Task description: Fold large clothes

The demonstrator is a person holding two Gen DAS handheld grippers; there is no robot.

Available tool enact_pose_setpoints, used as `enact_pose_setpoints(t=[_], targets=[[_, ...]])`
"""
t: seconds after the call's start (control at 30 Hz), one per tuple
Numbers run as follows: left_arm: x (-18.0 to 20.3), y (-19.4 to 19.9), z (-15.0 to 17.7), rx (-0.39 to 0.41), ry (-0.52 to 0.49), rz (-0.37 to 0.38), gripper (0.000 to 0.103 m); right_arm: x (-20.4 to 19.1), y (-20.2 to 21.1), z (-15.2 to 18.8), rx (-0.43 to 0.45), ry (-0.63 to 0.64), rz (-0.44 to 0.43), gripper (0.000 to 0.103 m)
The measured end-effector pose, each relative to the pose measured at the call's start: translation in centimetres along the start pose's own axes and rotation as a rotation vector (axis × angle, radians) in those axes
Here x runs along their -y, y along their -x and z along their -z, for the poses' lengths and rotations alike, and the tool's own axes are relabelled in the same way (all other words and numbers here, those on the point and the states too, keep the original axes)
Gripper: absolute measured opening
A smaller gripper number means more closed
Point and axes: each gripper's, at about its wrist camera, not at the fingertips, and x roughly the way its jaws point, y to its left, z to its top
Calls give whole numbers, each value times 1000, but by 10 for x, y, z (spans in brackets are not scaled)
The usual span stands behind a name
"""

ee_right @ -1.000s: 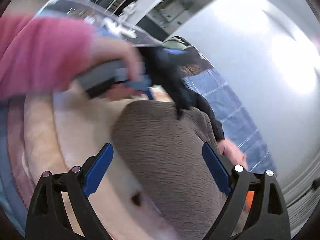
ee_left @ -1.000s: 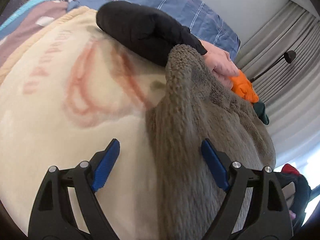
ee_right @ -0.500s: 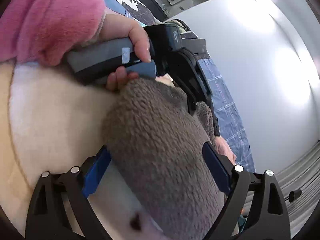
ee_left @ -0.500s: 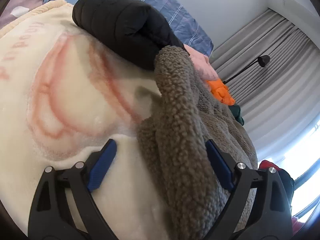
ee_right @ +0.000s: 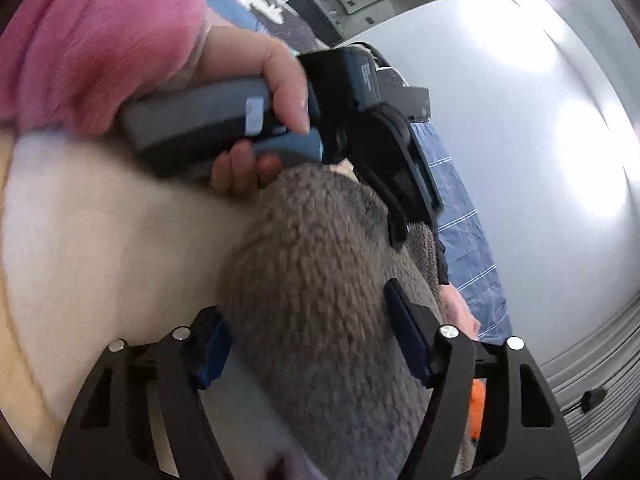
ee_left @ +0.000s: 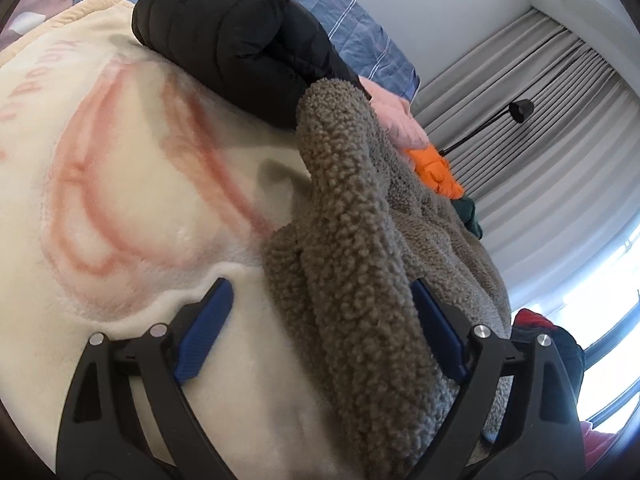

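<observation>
Both the left gripper (ee_left: 320, 336) and right gripper (ee_right: 308, 344) stood wide open around the thick fleece (ee_left: 360, 280), which might slip when pinched.

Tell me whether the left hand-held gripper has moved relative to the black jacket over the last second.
Yes. The left hand-held gripper has closed in on the black jacket, with the grey fleece ridge now between its open jaws.

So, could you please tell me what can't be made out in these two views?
- Left wrist view: the grey fleece garment bulges over the right finger, hiding any contact there.
- Right wrist view: motion blur smears the fleece; the left gripper has its fingers buried in it, so their state is unclear.
- Both views: the garment's outline is cut off by the frame edge.
</observation>
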Motion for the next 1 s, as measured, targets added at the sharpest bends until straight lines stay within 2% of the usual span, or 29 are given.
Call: enact_pose_setpoints(t=[0.03,0.1,0.13,0.17,0.2,0.23,0.27,0.37,0.47,0.63,0.83,1.0], targets=[[1,-1,0,2,-2,-4,91,2,0,-2,7,-24,-1,53],[1,-1,-1,7,4,-6,90,10,3,-3,22,-84,-5,48],[1,0,-1,11,6,-13,86,17,5,-2,30,-122,-16,45],[1,0,-3,17,22,-10,69,22,7,-2,35,-153,-28,45],[0,0,-5,11,49,39,41,31,8,0,42,-199,-45,44],[0,-1,-7,6,94,92,40,38,11,0,50,-232,-51,43],[5,-1,-11,18,120,91,35,47,13,0,60,-262,-52,43],[36,2,-23,33,38,48,33,68,25,1,90,-358,-61,43],[75,10,-43,50,-13,53,32,92,43,5,141,-449,-44,43],[149,11,-69,63,-134,39,32,147,75,33,227,-637,-37,43],[250,-20,-89,43,-289,13,32,224,102,96,285,-894,-109,43],[337,-75,-84,-13,-444,-7,32,267,128,172,335,-1122,-112,41]])
